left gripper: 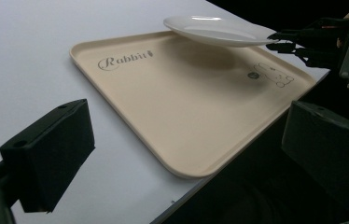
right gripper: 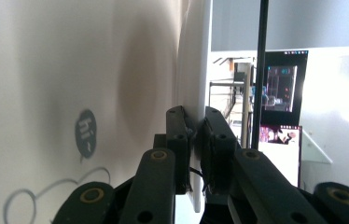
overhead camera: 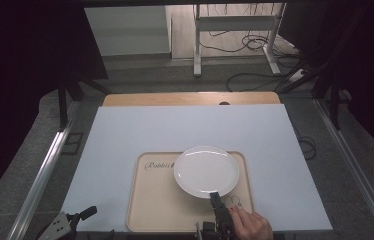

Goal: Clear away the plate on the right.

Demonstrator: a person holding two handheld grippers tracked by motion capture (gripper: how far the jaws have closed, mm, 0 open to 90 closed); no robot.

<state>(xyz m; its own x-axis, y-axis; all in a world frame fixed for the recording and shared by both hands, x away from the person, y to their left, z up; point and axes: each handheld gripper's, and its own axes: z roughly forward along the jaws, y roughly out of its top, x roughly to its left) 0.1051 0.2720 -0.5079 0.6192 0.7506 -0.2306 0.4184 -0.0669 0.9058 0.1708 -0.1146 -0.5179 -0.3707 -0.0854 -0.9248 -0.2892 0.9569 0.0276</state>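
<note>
floor (overhead camera: pixel 140 75): grey | desk frame (overhead camera: pixel 235 30): white | cables (overhead camera: pixel 255 42): black

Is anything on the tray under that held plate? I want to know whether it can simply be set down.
Nothing visible. The right gripper holds the white plate by its rim, above the beige tray, whose surface beneath is bare apart from printed markings.

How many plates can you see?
1. The white plate is held by its edge in the right gripper, lifted above the beige tray.
</note>
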